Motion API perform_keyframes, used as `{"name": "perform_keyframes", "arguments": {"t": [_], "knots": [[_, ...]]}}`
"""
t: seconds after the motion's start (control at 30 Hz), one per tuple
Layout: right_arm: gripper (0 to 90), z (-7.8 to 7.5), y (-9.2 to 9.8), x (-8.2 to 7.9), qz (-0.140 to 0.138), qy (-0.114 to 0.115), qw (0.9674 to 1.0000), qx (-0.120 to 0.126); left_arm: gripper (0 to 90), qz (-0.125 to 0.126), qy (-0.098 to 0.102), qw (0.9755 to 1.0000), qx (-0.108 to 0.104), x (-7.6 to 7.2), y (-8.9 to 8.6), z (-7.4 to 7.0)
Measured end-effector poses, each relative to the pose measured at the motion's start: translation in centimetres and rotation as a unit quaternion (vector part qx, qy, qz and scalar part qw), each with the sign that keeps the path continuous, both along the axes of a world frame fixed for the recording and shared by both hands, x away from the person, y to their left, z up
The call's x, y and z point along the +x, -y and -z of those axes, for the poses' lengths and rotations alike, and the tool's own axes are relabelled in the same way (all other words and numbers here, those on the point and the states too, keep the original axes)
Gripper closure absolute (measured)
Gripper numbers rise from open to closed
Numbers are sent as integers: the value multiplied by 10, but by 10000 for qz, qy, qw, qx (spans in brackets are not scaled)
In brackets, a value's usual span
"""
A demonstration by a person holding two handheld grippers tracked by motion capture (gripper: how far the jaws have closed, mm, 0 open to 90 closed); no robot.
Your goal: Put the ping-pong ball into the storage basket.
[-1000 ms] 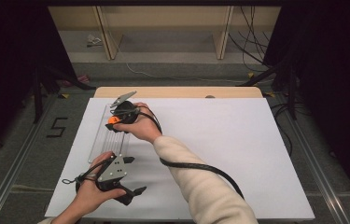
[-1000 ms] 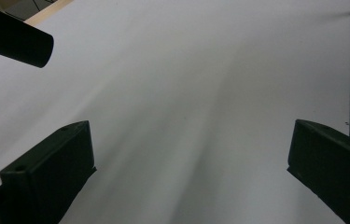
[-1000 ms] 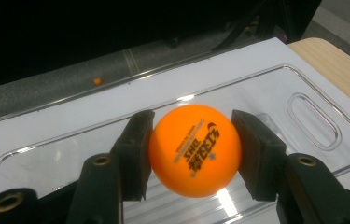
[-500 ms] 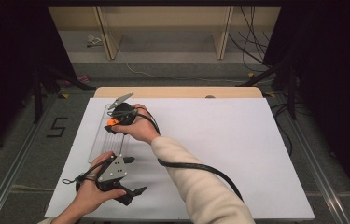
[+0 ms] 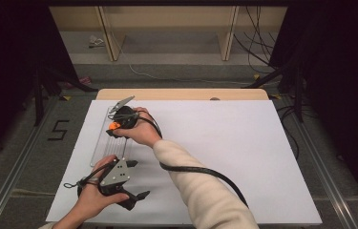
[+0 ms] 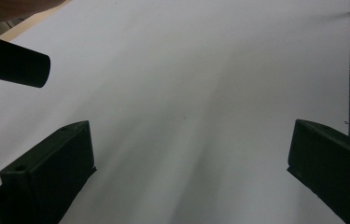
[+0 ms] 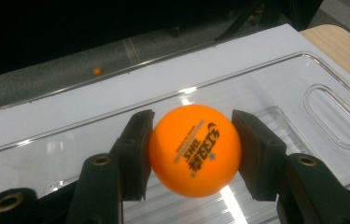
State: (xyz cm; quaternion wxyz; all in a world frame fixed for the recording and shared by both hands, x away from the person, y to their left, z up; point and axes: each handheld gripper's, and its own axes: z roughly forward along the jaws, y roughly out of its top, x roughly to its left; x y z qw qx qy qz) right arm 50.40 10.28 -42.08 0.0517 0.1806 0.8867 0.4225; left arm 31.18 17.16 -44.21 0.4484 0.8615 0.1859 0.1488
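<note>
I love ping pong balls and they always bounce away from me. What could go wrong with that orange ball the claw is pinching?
1. The orange ball is round and smooth, held by just two pads of the right claw; it might pop out if squeezed unevenly.
2. If let go from above the clear tray, it could bounce or roll off the white table.
3. The left claw stands open over bare table, probably too far away to catch it.

The high view looks forward and down from above the near edge, taking in the whole surface. The right gripper view sits close over the clear tray — shared with the high view. The left gripper view skims the bare surface low.
</note>
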Motion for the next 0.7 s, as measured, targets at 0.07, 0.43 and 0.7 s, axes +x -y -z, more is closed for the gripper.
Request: {"name": "perform_keyframes", "arguments": {"t": [0.07, 0.43, 0.7], "knots": [[511, 1, -1, 0, -11, -3, 10000, -11, 0, 2, -3, 10000, 0, 0, 0, 0], [511, 6, -4, -1, -38, -18, 9999, -92, 0, 10, -6, 10000, 6, 0, 0, 0], [511, 8, -4, 0, -24, -54, 9999, -126, 0, 13, -8, 10000, 5, 0, 0, 0]]}}
